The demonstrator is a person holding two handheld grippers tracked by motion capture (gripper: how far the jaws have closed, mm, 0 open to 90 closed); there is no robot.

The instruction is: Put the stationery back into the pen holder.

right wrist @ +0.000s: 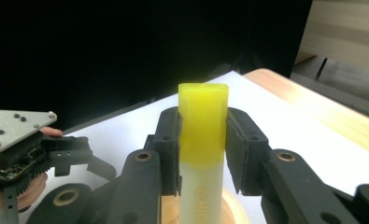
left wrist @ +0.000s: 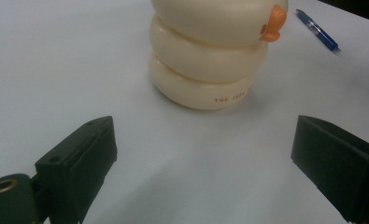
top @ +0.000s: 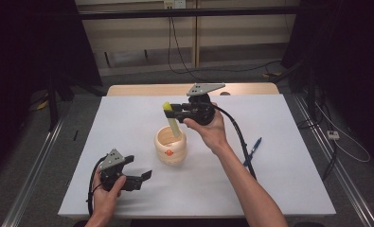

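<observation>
The yellow-capped highlighter with a pale plastic barrel (right wrist: 203,140) looks smooth and slightly glossy. The cream ringed duck-shaped pen holder (left wrist: 205,60) has a soft satin sheen, like moulded plastic or glazed ceramic; which one cannot be told. Its orange beak (left wrist: 273,23) is smooth too. The black plastic right gripper (right wrist: 203,151) and black plastic left gripper (left wrist: 205,158) look matt, with brassy metal bushings. The white matt table top (top: 279,142) looks smooth, edged by a pale wooden strip (top: 251,89). The blue plastic pen (top: 253,150) shines faintly.
</observation>
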